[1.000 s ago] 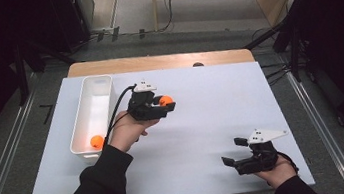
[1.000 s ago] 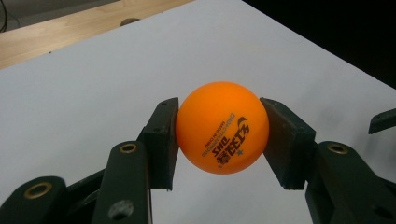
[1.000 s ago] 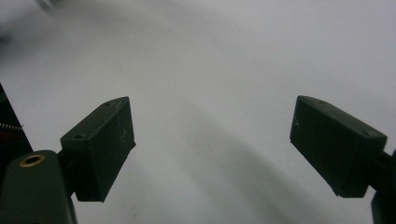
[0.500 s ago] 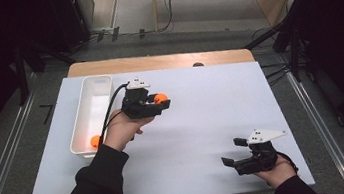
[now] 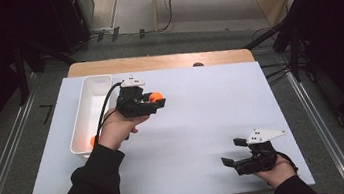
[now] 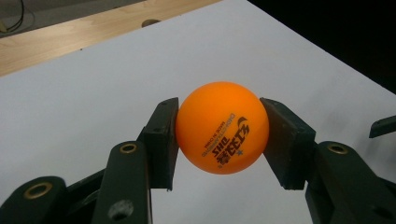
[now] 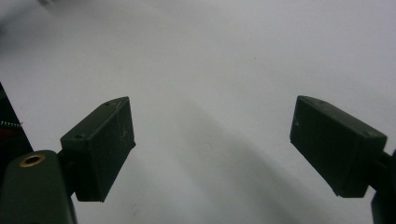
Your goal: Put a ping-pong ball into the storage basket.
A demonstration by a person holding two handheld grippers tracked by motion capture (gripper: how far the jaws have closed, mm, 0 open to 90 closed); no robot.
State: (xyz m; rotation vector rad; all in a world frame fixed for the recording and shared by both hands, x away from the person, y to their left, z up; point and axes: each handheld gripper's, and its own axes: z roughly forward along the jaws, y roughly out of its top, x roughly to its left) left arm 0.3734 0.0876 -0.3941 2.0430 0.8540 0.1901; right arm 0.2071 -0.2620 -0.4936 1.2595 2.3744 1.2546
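Leftmost on the white table (image 5: pixel 205 138), a white rectangular bin (image 5: pixel 89 90) lies along the left edge, reaching toward the far left corner, with one orange ball (image 5: pixel 93 140) resting at its near end. Just right of the bin, the left gripper (image 5: pixel 156 100) hangs above the table, its two black jaws pinching an orange table tennis ball (image 5: pixel 155 97) across its widest part; in the left gripper view the pads (image 6: pixel 161 140) press on opposite sides of the ball (image 6: pixel 222 127), with black printed lettering facing the camera. Such a ball is probably very light, hollow and smooth, so it could squirt out of a skewed grip or roll freely once set down; a hold across the middle, as shown, seems safest. To the right, a wide bare stretch of table leaves open room for moving. Near the near right corner, the right gripper (image 5: pixel 231 152) rests low over the table with its jaws spread and nothing between them, well apart from the ball. A strip of bare wood (image 5: pixel 155 61) runs along the far edge.
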